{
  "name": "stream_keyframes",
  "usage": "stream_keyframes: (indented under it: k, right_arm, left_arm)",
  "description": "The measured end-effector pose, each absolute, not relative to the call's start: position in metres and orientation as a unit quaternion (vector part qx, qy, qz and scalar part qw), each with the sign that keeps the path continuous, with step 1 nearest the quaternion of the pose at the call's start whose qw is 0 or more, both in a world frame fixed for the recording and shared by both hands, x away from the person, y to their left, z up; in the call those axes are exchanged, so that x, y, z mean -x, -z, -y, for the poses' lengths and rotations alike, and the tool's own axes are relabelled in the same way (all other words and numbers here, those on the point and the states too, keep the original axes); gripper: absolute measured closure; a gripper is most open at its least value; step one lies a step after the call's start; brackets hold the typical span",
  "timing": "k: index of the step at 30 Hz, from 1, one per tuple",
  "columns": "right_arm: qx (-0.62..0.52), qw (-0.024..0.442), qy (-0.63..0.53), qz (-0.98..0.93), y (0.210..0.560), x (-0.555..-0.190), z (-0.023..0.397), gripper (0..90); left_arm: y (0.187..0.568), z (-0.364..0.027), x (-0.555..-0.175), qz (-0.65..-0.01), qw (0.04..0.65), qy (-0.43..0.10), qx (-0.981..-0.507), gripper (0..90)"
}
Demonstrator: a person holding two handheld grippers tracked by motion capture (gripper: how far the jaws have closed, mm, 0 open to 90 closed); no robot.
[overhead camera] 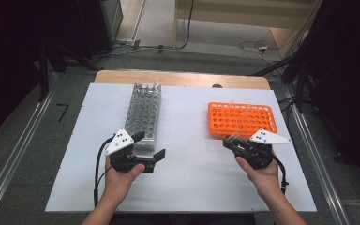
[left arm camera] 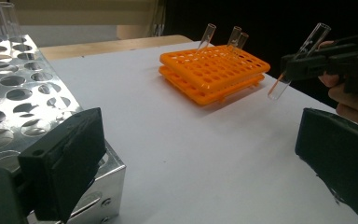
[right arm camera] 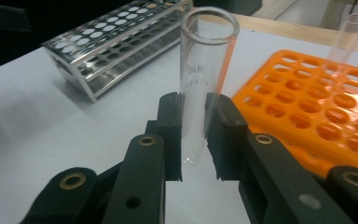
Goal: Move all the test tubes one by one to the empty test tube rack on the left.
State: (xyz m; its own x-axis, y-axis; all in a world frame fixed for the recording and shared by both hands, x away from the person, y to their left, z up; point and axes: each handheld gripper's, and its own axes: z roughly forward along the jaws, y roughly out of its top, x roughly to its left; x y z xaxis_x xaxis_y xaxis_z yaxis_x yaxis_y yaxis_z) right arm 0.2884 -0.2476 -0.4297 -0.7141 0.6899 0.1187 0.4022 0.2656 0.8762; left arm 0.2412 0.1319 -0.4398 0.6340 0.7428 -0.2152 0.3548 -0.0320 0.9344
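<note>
Black fingers (right arm camera: 193, 135) of the right gripper fill the bottom of the right gripper view, clamped on a clear tube (right arm camera: 204, 79) that stands upright between them, its open mouth above the pads and its rounded end just below. To the right of these fingers lies the orange rack (right arm camera: 317, 116), with one more tube (right arm camera: 347, 35) standing in it; to their left and farther off is the steel rack (right arm camera: 116, 46). In the left gripper view, the left fingers (left arm camera: 63, 163) stand wide apart with nothing between them, the steel rack (left arm camera: 14, 93) just behind the near pad; three tubes (left arm camera: 235, 39) lean in the orange rack (left arm camera: 214, 74) beyond, and the right gripper (left arm camera: 307, 63) holds its tube (left arm camera: 298, 60) tilted over the bench (left arm camera: 177, 154). From the high view, the left gripper (overhead camera: 145, 152) rests beside the steel rack's (overhead camera: 143, 115) near end, the hand level; the right gripper (overhead camera: 236, 142) sits at the orange rack's (overhead camera: 241, 119) near edge, pointing left. Judging by this, the transfer is barely begun: one tube is lifted, several remain, and few stand in the steel rack.
</note>
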Motion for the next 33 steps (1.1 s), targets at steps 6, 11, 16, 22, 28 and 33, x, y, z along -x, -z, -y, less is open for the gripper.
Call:
stream_keyframes:
  k: [6, 11, 16, 22, 28, 33]
  right_arm:
    - [-0.331, 0.123, -0.498, -0.792, 0.432, -0.282, 0.23, 73.9]
    - [-0.316, 0.111, -0.499, -0.8, 0.433, -0.276, 0.216, 73.9]
    - [-0.305, 0.107, -0.497, -0.805, 0.434, -0.271, 0.208, 73.9]
    - [-0.289, 0.096, -0.496, -0.813, 0.434, -0.265, 0.197, 73.9]
    - [-0.277, 0.088, -0.494, -0.82, 0.435, -0.261, 0.187, 73.9]
    - [-0.273, 0.082, -0.493, -0.822, 0.436, -0.259, 0.183, 74.0]
  left_arm:
    - [0.438, -0.124, -0.242, -0.389, 0.579, -0.165, -0.697, 1.9]
    - [0.436, -0.119, -0.241, -0.381, 0.582, -0.161, -0.701, 4.4]
    - [0.433, -0.115, -0.24, -0.374, 0.588, -0.154, -0.7, 6.0]
    - [0.43, -0.106, -0.237, -0.361, 0.594, -0.146, -0.704, 8.1]
    - [0.426, -0.098, -0.235, -0.348, 0.601, -0.134, -0.707, 11.8]
    - [0.424, -0.09, -0.234, -0.356, 0.596, -0.133, -0.707, 19.2]
